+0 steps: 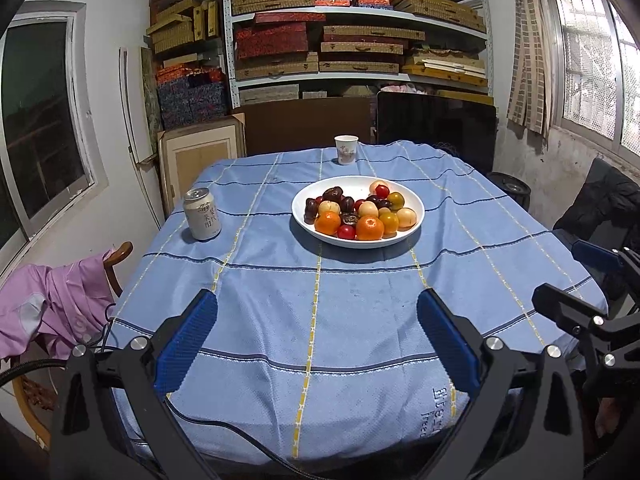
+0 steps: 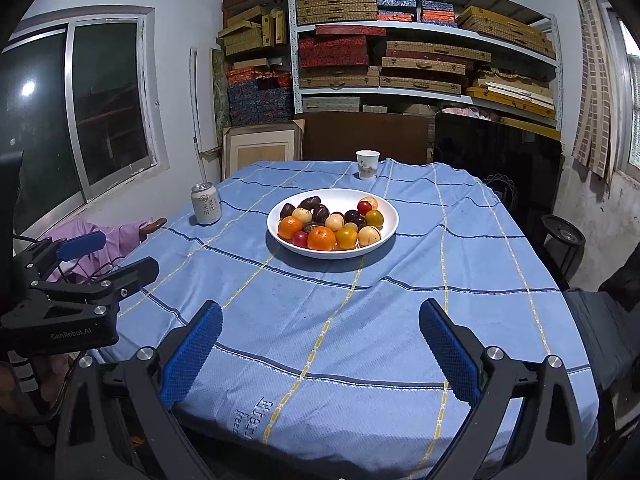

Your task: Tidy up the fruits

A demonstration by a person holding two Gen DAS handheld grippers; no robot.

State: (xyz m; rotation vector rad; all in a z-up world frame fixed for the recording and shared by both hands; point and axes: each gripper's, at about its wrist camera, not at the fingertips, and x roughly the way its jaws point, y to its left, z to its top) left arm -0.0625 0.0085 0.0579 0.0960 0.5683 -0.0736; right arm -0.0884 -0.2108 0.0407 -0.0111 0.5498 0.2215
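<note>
A white plate [image 1: 416,204] [image 2: 390,208] sits mid-table, piled with several fruits: oranges [image 1: 369,228] [image 2: 321,238], yellow, pale, red and dark brown ones. My left gripper [image 1: 318,312] is open and empty above the near edge of the table, well short of the plate. My right gripper [image 2: 320,318] is open and empty too, also above the near edge. Each gripper shows at the side of the other's view, the right one [image 1: 580,280] and the left one [image 2: 104,256].
A blue checked tablecloth [image 1: 360,300] covers the table. A silver can [image 1: 202,213] [image 2: 206,209] stands left of the plate. A paper cup [image 1: 346,149] [image 2: 367,164] stands at the far edge. A chair with pink cloth [image 1: 52,312] is at the left. Shelves of boxes [image 1: 360,24] fill the back wall.
</note>
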